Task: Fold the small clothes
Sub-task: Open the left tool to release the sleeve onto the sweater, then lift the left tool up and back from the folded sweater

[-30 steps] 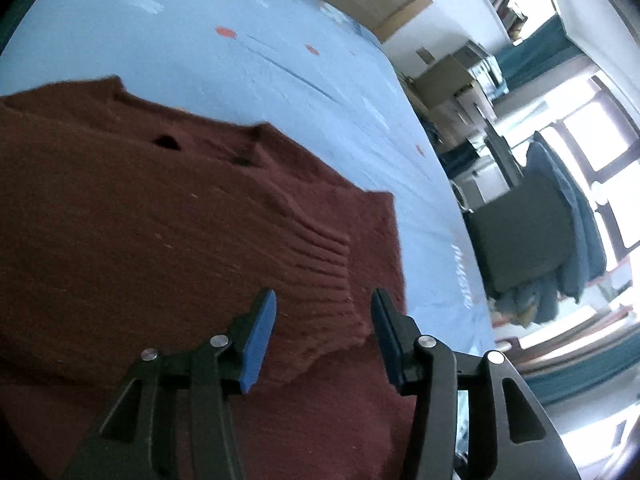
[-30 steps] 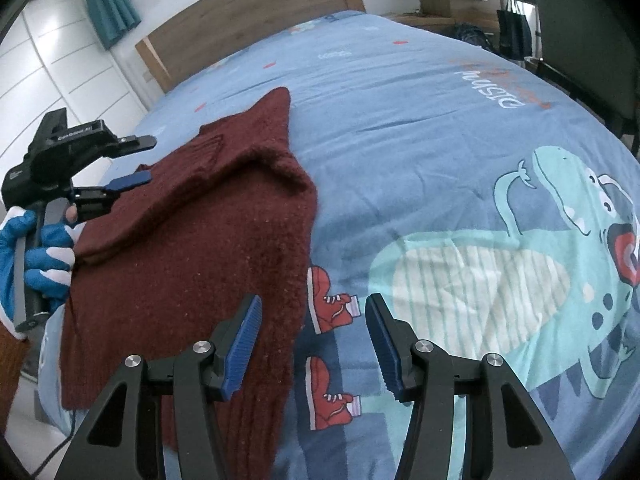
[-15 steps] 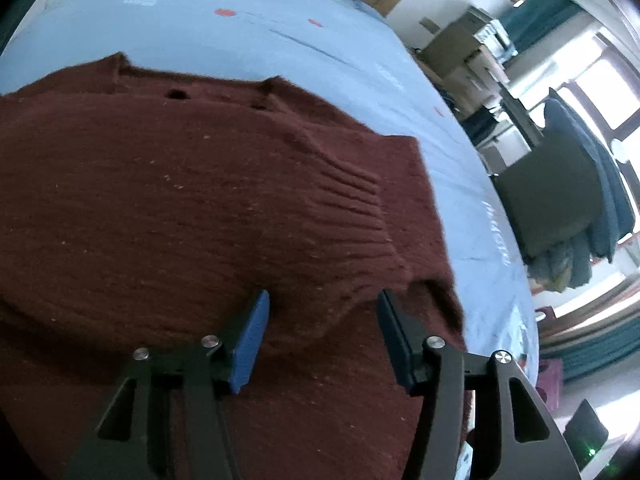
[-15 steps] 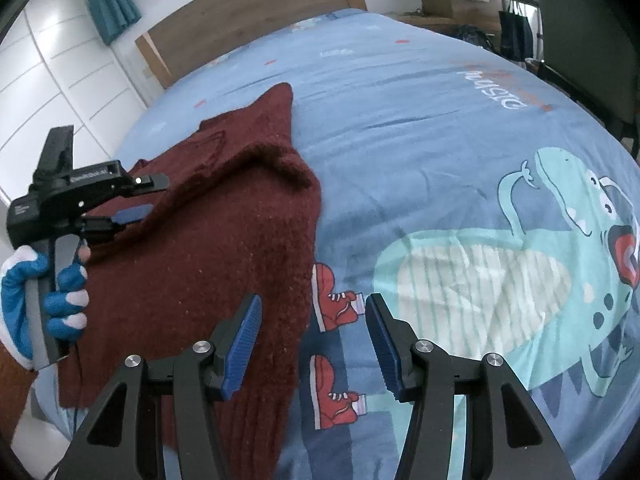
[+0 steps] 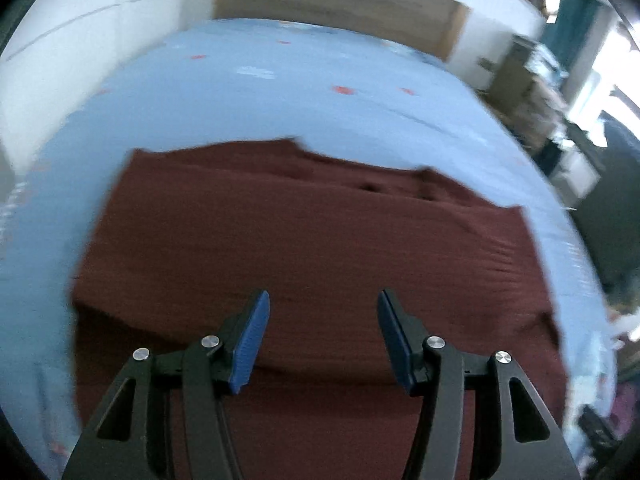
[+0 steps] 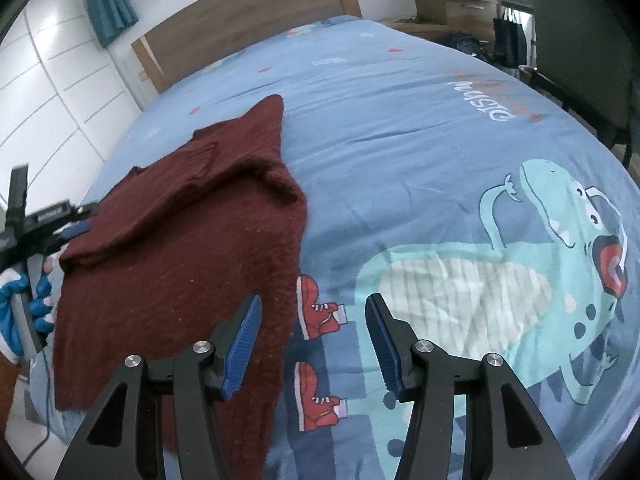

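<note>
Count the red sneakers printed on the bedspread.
2. One red sneaker sits just right of the maroon sweater, between the right gripper fingers; the other sneaker lies directly below it. The sweater may cover more.

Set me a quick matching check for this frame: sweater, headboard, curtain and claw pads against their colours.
Things:
1. sweater
2. headboard
3. curtain
4. right claw pads

Colours:
a. teal
b. blue
c. dark red
d. wood brown

Pairs: 1-c, 2-d, 3-a, 4-b
</note>
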Demonstrator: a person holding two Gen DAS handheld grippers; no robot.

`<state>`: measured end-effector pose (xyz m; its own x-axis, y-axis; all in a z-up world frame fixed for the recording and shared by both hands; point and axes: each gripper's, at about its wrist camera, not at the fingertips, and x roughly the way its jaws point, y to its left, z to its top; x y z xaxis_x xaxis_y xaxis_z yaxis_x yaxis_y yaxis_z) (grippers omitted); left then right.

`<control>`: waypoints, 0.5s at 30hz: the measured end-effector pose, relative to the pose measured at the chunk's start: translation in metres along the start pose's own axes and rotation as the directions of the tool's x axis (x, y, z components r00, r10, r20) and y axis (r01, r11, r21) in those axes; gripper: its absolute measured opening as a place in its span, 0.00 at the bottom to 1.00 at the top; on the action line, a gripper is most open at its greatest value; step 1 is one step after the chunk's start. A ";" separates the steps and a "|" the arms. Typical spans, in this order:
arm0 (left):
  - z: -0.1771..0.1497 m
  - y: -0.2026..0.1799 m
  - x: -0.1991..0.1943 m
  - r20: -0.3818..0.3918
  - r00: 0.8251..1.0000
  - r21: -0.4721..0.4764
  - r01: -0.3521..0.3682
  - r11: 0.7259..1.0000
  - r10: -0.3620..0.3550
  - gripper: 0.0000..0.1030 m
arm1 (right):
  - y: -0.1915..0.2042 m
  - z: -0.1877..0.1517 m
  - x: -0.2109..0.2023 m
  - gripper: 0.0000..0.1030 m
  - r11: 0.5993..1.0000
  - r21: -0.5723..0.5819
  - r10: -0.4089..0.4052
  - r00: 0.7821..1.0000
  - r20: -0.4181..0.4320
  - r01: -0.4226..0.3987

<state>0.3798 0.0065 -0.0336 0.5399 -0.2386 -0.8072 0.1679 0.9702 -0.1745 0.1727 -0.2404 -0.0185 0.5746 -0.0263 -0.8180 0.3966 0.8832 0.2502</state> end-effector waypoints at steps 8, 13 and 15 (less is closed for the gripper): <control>-0.022 0.025 0.013 -0.027 0.995 0.015 -0.094 0.995 0.095 0.54 | 0.002 -0.001 0.001 0.54 1.000 -0.012 -0.018 1.000 -0.014 0.017; -0.033 0.019 0.008 -0.040 0.996 0.033 -0.084 0.996 0.085 0.59 | 0.006 0.000 -0.002 0.54 1.000 -0.025 -0.018 1.000 -0.015 0.018; -0.036 0.022 0.003 -0.047 0.997 0.022 -0.068 0.997 0.069 0.59 | 0.008 0.000 -0.004 0.54 0.999 -0.028 -0.017 1.000 -0.012 0.017</control>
<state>0.3556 0.0289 -0.0602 0.5109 -0.1688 -0.8429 0.1484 0.9831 -0.1069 0.1732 -0.2336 -0.0133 0.5588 -0.0359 -0.8285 0.3859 0.8956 0.2214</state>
